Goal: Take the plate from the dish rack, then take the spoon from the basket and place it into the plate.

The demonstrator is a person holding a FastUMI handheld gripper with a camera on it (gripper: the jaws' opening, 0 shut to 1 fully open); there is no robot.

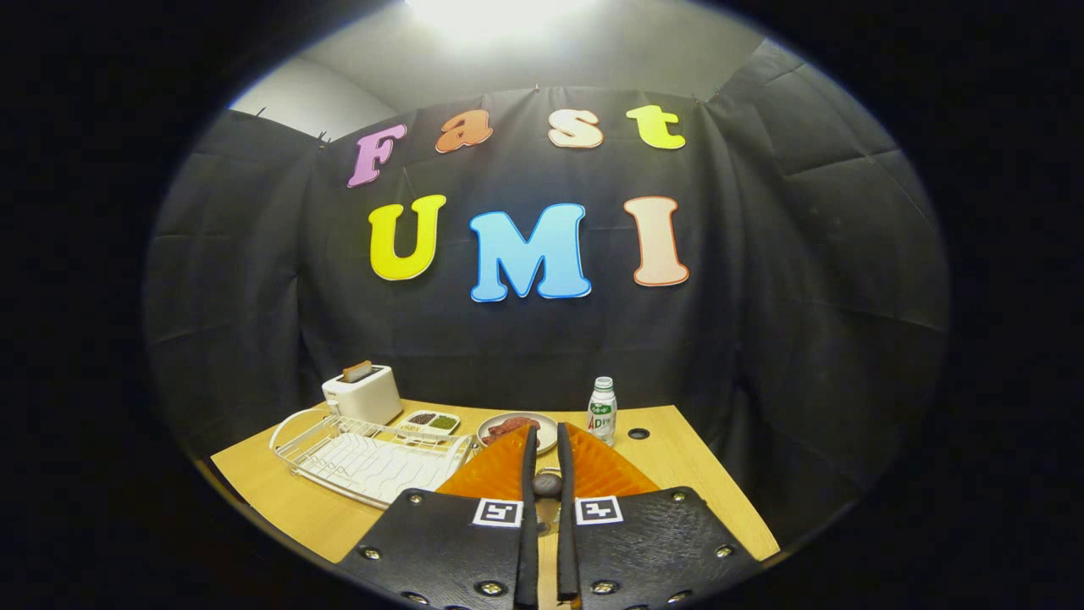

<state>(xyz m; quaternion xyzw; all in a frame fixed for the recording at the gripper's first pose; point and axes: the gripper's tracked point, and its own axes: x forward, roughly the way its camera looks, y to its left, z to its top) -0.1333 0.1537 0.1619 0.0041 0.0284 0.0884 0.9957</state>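
Claw [547,449] fingers nearly together hide the spoon [547,484] handle.

Gripper [546,462]: fingers nearly closed, a narrow gap between them
Fingers [508,466]: pointed forward, side by side, tips level

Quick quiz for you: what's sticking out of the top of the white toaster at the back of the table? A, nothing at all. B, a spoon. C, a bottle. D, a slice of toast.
D: a browned slice of toast stands up out of the slot of the toaster, behind the dish rack; the tool is nearly closed around a spoon, well short of it.
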